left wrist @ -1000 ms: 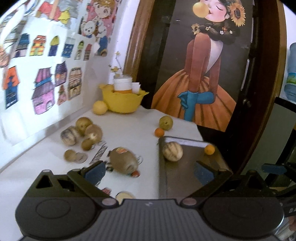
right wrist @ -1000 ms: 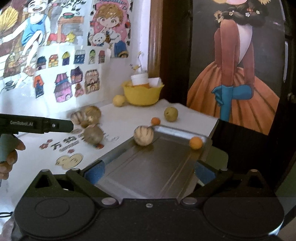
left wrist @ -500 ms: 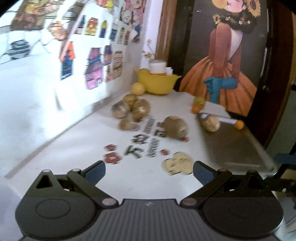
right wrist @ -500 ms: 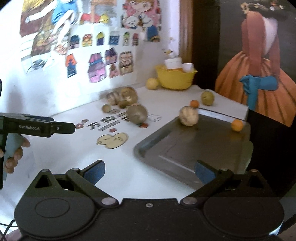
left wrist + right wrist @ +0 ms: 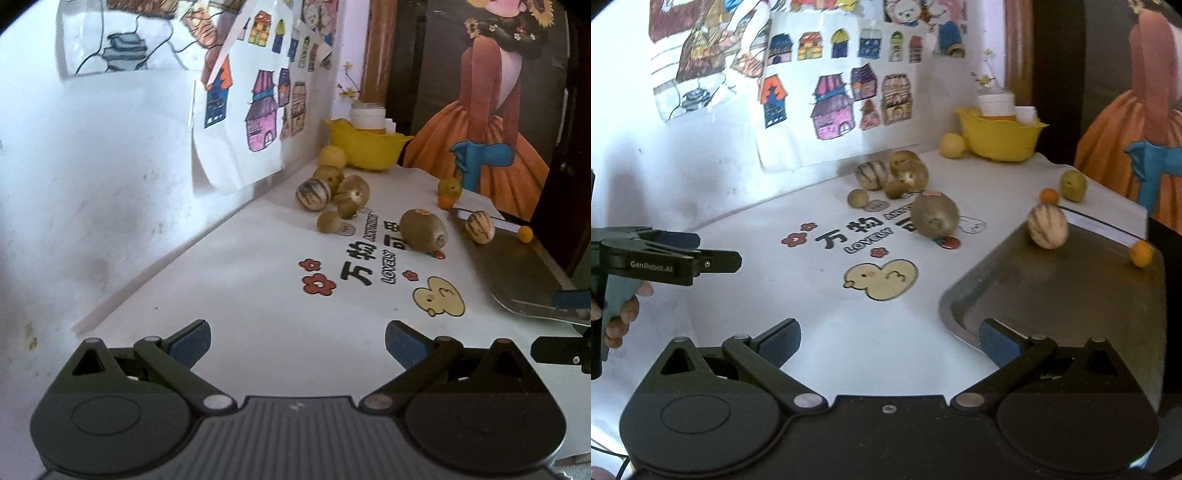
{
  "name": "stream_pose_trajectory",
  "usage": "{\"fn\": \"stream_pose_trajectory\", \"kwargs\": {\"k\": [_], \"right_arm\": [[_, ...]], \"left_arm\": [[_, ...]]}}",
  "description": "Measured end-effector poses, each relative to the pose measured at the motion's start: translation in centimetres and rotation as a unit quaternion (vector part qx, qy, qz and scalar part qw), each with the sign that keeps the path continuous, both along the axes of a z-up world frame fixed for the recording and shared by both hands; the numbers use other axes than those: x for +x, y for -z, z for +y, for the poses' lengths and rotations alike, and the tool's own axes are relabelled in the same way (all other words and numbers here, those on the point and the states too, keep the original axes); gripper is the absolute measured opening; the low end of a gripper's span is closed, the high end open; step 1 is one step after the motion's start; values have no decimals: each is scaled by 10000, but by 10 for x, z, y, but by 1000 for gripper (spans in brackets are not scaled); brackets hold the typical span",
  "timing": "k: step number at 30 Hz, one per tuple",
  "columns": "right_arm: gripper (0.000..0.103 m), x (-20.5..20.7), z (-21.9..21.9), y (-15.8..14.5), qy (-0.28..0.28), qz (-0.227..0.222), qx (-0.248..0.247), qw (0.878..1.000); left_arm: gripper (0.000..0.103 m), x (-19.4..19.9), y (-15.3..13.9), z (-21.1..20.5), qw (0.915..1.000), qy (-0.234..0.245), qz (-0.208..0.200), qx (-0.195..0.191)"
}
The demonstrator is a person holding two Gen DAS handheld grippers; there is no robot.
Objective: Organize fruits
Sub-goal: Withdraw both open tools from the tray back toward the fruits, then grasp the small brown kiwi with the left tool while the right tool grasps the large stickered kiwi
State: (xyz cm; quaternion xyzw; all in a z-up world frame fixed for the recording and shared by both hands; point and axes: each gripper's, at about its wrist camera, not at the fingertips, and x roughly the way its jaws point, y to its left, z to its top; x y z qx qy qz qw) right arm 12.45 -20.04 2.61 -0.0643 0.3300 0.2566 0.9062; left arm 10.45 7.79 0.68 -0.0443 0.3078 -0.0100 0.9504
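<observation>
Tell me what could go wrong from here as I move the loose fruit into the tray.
1. The kiwi is rounded and may roll toward the tray if nudged off-centre.
2. The clustered fruit by the wall touch, so grabbing one may scatter others.
3. The small orange near the tray's far corner could roll when new fruit lands.

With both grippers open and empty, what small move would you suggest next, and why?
Probably advance the left gripper toward the kiwi: it lies alone on the table beside the tray, which holds only a striped melon and a small orange.
</observation>
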Motion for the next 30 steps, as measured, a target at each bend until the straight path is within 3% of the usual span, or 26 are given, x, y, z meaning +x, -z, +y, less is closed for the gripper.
{"fn": "stream_pose_trajectory", "kwargs": {"k": [15, 30], "right_arm": [[102, 58, 35, 7, -394, -55, -300, 9988], [102, 136, 47, 10, -637, -342, -693, 9950]], "left_arm": [[102, 43, 6, 8, 9994, -195, 270, 119], [102, 128, 13, -9, 9996, 5, 217, 190]]}}
